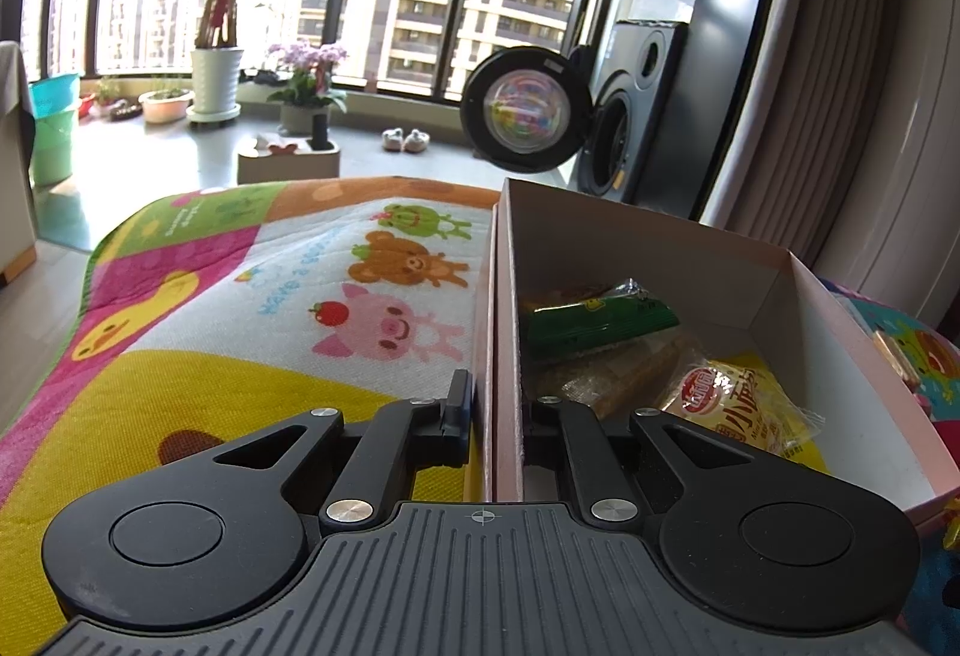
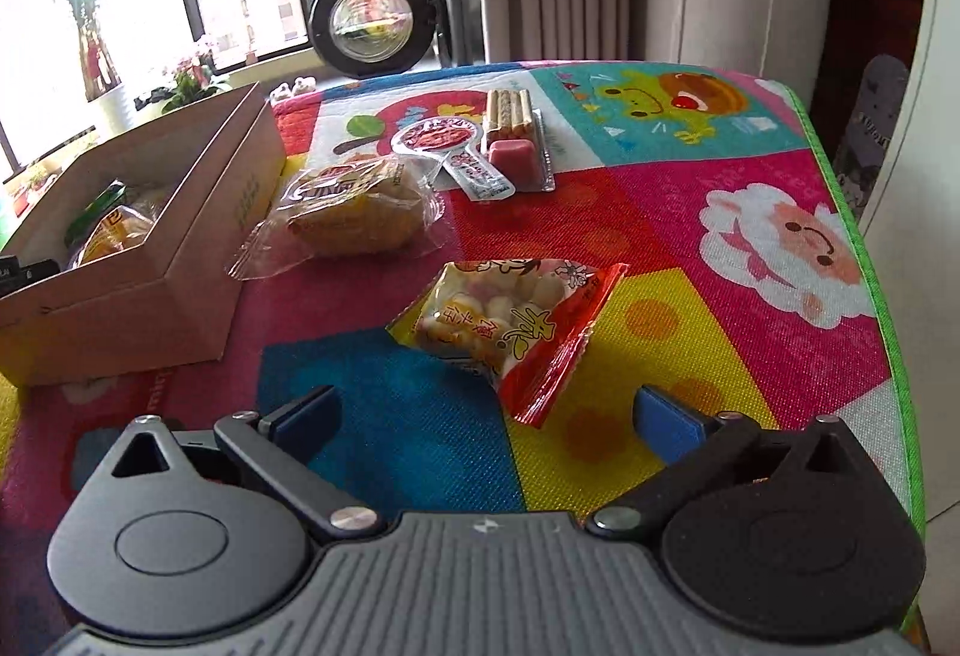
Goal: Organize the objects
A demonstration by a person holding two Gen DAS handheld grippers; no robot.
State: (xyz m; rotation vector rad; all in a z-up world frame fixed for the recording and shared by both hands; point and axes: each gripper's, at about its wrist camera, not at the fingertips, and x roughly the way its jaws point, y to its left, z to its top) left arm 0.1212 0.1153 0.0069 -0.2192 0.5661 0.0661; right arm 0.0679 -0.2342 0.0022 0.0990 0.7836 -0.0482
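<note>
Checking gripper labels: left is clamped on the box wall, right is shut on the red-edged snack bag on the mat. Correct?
Not quite. The left gripper is clamped on the box wall, as you say. But the right gripper is open: in the right wrist view its fingers stand wide apart, with the red-edged snack bag lying on the mat just ahead of them, not gripped.

Matt cardboard box (image 2: 198,260), glossy plastic snack packet (image 2: 510,332), woven cloth mat (image 2: 690,212)
</note>
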